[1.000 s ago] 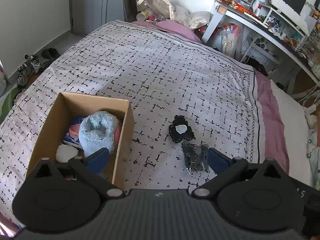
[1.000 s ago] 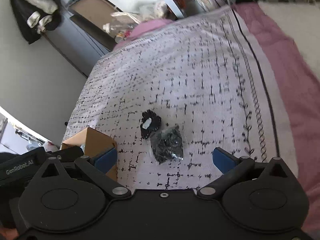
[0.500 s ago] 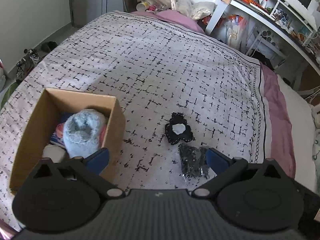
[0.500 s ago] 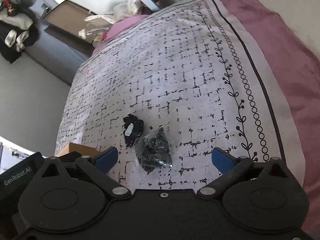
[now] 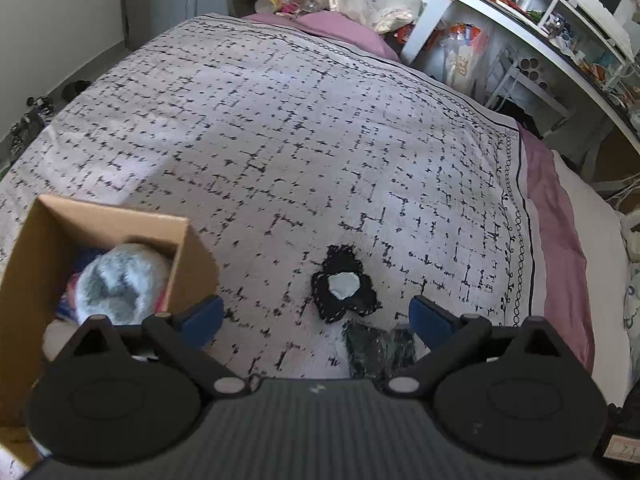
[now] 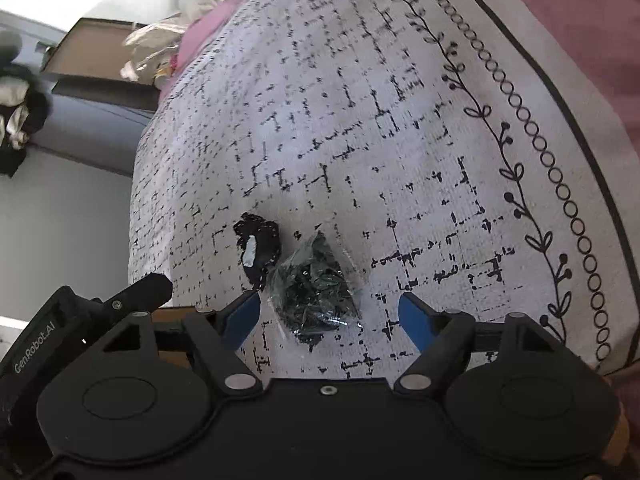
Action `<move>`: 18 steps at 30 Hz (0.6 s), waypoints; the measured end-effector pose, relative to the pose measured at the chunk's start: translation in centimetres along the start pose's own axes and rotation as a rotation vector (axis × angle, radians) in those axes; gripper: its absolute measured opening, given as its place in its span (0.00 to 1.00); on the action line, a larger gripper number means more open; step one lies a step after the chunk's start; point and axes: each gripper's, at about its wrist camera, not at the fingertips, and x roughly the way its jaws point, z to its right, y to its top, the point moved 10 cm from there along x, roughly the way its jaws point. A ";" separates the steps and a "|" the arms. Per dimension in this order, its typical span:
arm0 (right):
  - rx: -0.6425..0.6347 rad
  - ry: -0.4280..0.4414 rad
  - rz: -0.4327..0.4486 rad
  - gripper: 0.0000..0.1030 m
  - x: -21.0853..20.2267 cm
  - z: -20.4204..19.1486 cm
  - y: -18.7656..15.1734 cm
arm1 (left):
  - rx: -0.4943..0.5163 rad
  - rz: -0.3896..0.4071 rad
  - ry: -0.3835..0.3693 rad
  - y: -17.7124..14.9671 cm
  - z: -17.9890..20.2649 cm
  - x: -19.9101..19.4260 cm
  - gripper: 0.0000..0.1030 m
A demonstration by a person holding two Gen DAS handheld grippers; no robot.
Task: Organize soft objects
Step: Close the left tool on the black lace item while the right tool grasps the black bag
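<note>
Right gripper (image 6: 329,316) tipped down over the bed (image 6: 400,140), jaws closing, nothing pinched yet, shiny dark bag (image 6: 316,284) lying between them. Left gripper (image 5: 316,314) wide open, empty, near the box (image 5: 188,264).

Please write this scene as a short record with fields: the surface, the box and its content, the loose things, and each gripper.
surface: patterned bedspread
box: cardboard box, open, on the bedspread
box content: fluffy blue-grey item; other things mostly hidden
loose things: black fabric piece with a pale patch; clear bag of dark items beside it
left gripper: open, empty
right gripper: jaws closing, bag between them, pads not yet touching
</note>
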 end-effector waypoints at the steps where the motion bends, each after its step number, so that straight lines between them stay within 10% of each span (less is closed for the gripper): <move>1: 0.009 0.000 -0.009 0.73 0.3 0.1 0.0 | 0.002 -0.004 -0.008 0.1 0.2 0.4 0.96; 11: -0.031 -0.054 -0.055 0.73 3.3 -0.4 -0.3 | -0.005 -0.037 -0.030 0.3 0.5 4.0 0.89; 18: -0.075 -0.045 -0.037 0.42 3.9 -1.1 -0.1 | -0.012 -0.058 -0.054 0.3 0.8 5.6 0.82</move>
